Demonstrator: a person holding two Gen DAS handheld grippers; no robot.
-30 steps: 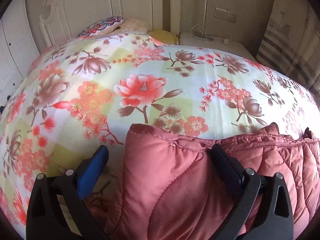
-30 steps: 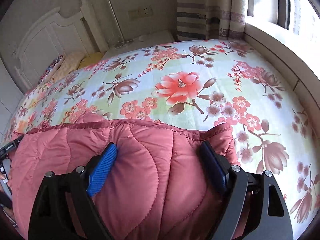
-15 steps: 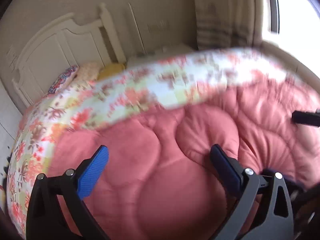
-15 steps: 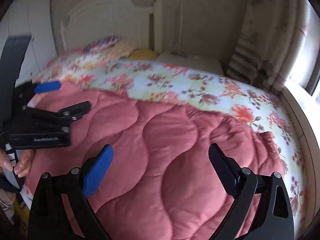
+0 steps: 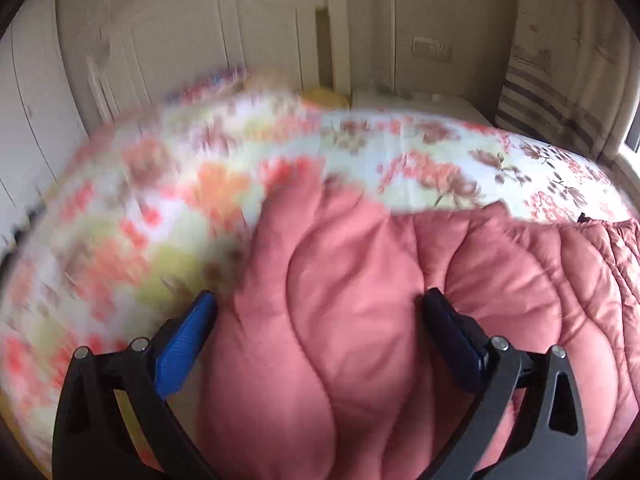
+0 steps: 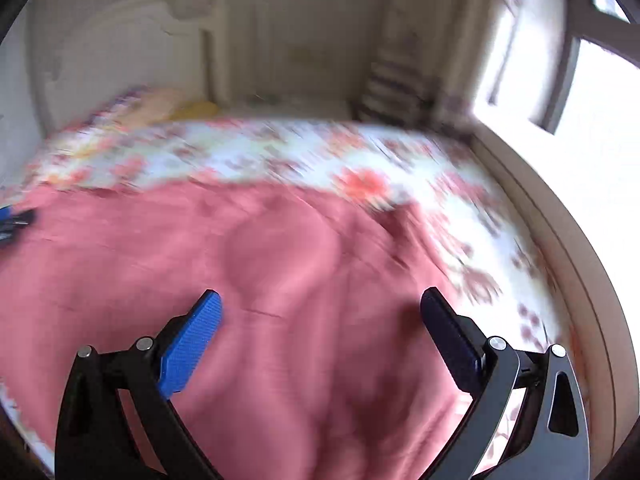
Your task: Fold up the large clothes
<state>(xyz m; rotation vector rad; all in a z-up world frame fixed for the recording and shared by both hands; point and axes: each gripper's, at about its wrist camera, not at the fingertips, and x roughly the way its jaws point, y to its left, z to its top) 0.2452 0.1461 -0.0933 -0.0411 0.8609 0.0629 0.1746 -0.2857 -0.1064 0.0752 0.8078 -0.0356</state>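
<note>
A pink quilted padded coat [image 5: 360,320] lies spread on the floral bed sheet [image 5: 160,208]. It fills the lower half of the right wrist view [image 6: 280,280] too. My left gripper [image 5: 320,312] is open, its blue pads wide apart, over the coat's left part near its edge. My right gripper [image 6: 320,312] is open and empty above the coat's middle. The tip of the left gripper shows at the right wrist view's left edge [image 6: 12,220]. Both views are motion-blurred.
The bed's white headboard [image 6: 120,52] and pillows [image 6: 172,106] are at the far end. A white bedside table [image 5: 420,104] stands beyond the bed. A striped curtain [image 5: 552,100] and a window ledge [image 6: 560,220] run along the right side.
Both grippers stay open and have swung over the coat. The left view turned back toward the coat's left edge; the right view swung right toward the window.
</note>
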